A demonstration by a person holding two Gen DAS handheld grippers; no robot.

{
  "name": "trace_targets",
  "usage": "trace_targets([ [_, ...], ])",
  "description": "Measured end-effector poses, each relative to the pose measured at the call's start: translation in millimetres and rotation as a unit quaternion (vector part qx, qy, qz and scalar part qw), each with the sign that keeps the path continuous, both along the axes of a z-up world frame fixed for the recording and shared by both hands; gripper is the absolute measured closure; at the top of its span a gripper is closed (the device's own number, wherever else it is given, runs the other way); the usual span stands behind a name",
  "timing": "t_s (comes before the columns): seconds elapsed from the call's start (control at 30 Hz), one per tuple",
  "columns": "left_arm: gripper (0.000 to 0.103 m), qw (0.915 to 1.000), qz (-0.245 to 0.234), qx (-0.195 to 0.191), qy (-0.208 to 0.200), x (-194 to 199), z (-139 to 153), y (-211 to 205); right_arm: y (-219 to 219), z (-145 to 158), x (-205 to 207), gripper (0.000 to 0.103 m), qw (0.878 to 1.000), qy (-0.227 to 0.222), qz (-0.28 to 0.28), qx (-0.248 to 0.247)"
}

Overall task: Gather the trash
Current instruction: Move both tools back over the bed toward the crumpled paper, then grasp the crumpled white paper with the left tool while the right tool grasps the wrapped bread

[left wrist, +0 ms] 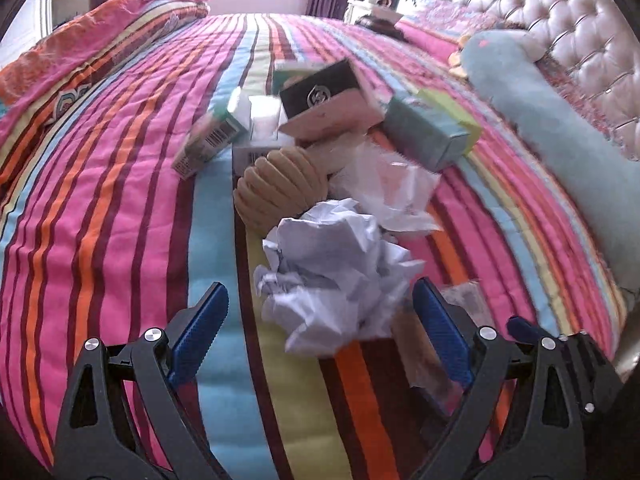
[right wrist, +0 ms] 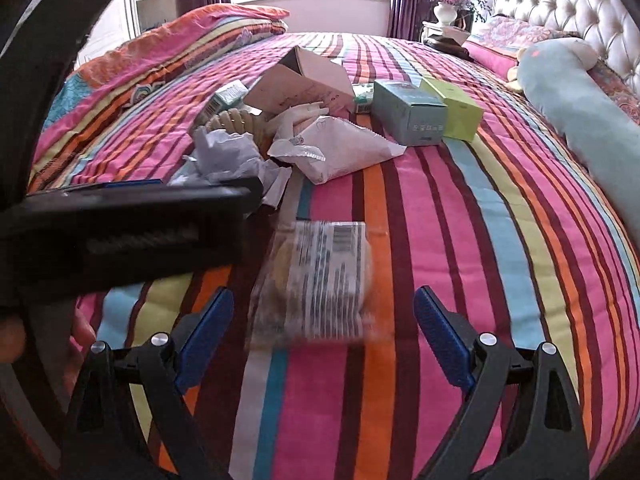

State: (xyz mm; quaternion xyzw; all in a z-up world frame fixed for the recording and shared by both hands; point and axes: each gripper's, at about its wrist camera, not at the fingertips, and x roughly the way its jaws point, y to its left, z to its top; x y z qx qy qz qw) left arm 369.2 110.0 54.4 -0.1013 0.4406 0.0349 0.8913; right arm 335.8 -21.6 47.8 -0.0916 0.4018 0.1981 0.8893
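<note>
Both tongs wide open, empty: left tongs (left wrist: 320, 316) straddle crumpled paper (left wrist: 336, 276); right tongs (right wrist: 323, 316), clear wrapper (right wrist: 316, 280) at 12 — drop lower b4 closing.

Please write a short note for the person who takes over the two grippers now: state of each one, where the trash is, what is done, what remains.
Left hand-held gripper: open, empty, jaws either side of the crumpled white paper, not pressing it.
Right hand-held gripper: open, empty, with the clear labelled wrapper lying between its jaws on the striped bedspread.
Further back in a pile: white paper bag, teal box, green box, open cardboard box, small barcoded carton.
Done: nothing visibly collected; no bin in view.
Left: grasp paper and wrapper, then clear the pile.
</note>
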Motion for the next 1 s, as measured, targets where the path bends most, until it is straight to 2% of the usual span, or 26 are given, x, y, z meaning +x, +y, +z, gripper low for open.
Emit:
trace_targets([
  [0.03, 0.012, 1.0, 0.002, 0.005, 0.006, 5, -3, 0, 1, -1, 4, 0.016, 1.0, 0.0, -0.001, -0.002],
  [0.13, 0.012, 0.9999, -0.001, -0.013, 0.009, 13, -10, 3, 2, -6, 14, 0.018, 1.0, 0.006, -0.007, -0.003],
  [0.17, 0.012, 0.9999, -0.002, -0.014, 0.008, 14, -11, 3, 0, -8, 17, 0.023, 1.0, 0.011, -0.009, 0.001],
  [0.2, 0.013, 0.9999, -0.004, -0.008, 0.009, 15, -13, 2, -2, -9, 18, 0.037, 1.0, 0.018, -0.006, 0.011],
  [0.23, 0.021, 0.9999, -0.008, 0.002, 0.009, 15, -14, 1, -5, -9, 18, 0.038, 1.0, 0.016, -0.006, 0.016],
  [0.27, 0.035, 0.9999, -0.013, 0.006, 0.007, 15, -15, 0, -9, -8, 15, 0.047, 1.0, 0.009, -0.007, 0.017],
  [0.3, 0.037, 0.9998, -0.019, 0.008, 0.005, 13, -16, -1, -14, -7, 13, 0.05, 1.0, 0.01, -0.006, 0.022],
  [0.33, 0.04, 0.9998, -0.019, 0.007, -0.001, 10, -15, 0, -20, -6, 12, 0.05, 0.999, 0.011, -0.006, 0.033],
  [0.43, 0.041, 0.9997, -0.014, -0.015, -0.014, -3, -11, 6, -41, -1, 8, 0.05, 0.997, 0.019, -0.014, 0.069],
  [0.57, 0.041, 0.9992, -0.018, -0.019, -0.03, -24, -1, 9, -62, 8, 0, 0.05, 0.996, 0.02, -0.019, 0.086],
  [0.67, 0.041, 0.9982, -0.023, -0.011, -0.055, -55, 13, 10, -77, 17, -11, 0.05, 0.996, 0.007, -0.026, 0.082],
  [0.73, 0.041, 0.9963, -0.03, -0.009, -0.08, -87, 26, 12, -88, 21, -19, 0.05, 0.997, -0.002, -0.032, 0.076],
  [0.87, 0.041, 0.9938, -0.036, -0.013, -0.104, -142, 40, 16, -115, 26, -41, 0.05, 0.996, -0.014, -0.041, 0.077],
  [1.0, 0.041, 0.9898, -0.057, -0.015, -0.13, -217, 48, 7, -133, 33, -92, 0.05, 0.996, -0.024, -0.013, 0.089],
])
